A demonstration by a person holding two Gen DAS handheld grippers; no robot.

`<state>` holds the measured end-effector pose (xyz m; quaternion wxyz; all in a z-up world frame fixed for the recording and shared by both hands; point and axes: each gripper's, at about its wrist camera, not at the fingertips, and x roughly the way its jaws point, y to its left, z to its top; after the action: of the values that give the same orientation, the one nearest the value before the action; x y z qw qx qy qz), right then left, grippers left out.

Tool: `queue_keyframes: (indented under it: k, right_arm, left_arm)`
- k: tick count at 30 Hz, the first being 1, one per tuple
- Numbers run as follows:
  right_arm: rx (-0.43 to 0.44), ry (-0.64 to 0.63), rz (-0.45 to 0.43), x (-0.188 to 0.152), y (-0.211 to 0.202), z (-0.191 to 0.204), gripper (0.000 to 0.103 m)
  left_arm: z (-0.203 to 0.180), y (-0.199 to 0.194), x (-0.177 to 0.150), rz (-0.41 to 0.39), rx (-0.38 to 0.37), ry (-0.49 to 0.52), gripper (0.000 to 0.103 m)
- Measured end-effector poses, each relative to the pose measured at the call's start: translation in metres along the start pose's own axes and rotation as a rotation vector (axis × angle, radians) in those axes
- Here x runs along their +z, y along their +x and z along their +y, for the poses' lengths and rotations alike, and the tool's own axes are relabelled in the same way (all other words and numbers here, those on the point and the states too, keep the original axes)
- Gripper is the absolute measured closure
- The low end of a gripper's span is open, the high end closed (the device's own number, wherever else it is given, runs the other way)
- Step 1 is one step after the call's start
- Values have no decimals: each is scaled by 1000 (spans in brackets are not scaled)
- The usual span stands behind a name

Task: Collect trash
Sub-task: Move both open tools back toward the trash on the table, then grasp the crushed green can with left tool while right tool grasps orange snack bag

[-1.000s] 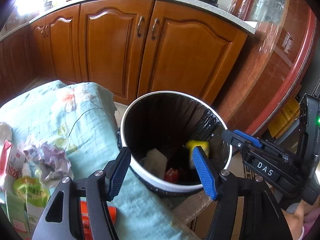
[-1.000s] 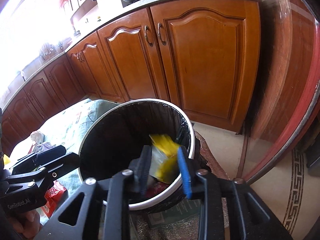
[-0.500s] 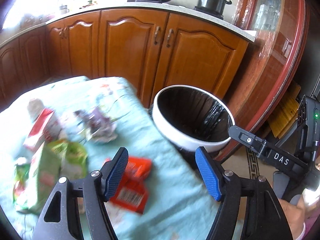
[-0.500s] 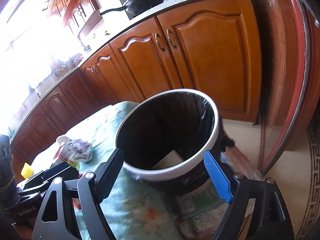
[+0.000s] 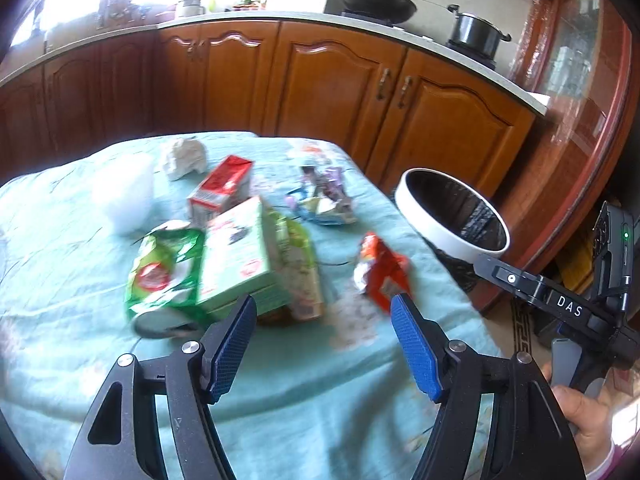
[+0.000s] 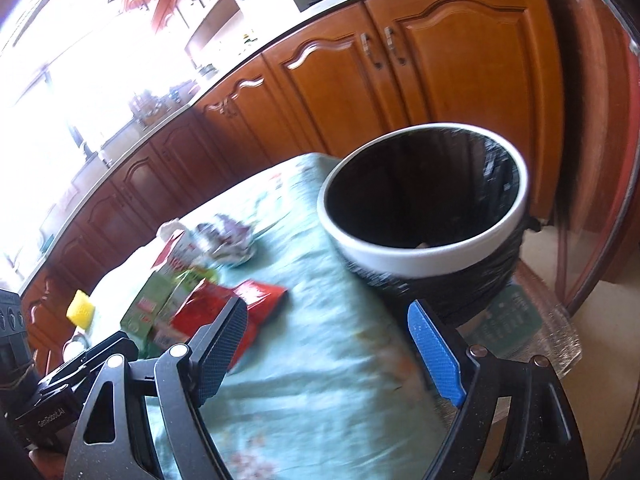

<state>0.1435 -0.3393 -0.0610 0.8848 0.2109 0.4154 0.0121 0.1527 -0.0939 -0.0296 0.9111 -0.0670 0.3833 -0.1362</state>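
Trash lies on a table under a teal cloth (image 5: 280, 380): a red wrapper (image 5: 380, 268), a green box (image 5: 236, 256), a green bag (image 5: 164, 268), a red-and-white carton (image 5: 222, 188), a crumpled purple wrapper (image 5: 324, 196) and a white paper ball (image 5: 184, 156). A white-rimmed bin (image 5: 440, 236) with a black liner stands off the table's right end. My left gripper (image 5: 322, 304) hangs open and empty just short of the green box and red wrapper. My right gripper (image 6: 327, 306) is open and empty above the cloth, between the red wrapper (image 6: 224, 308) and the bin (image 6: 420, 256).
Wooden kitchen cabinets (image 5: 332, 92) run behind the table, with a wok (image 5: 376, 0) and a pot (image 5: 476, 32) on the counter. A glass-fronted cabinet (image 5: 572, 80) stands beyond the bin. A yellow sponge (image 6: 80, 308) lies at the table's far left. A hand (image 5: 584, 412) holds the right gripper's handle.
The right gripper let go of a yellow piece over the bin, its jaws went wide, and it drew back. The left gripper swung left from above the bin to over the trash.
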Motion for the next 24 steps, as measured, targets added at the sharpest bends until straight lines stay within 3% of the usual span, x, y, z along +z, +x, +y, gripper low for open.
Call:
queue_keyframes:
  k: [13, 24]
  right_arm:
    - [63, -88, 69, -29, 21, 60, 19]
    - [55, -128, 101, -30, 42, 75, 19]
  left_arm:
    - [50, -37, -21, -17, 57, -107, 34]
    - [71, -7, -9, 32, 136, -126, 34]
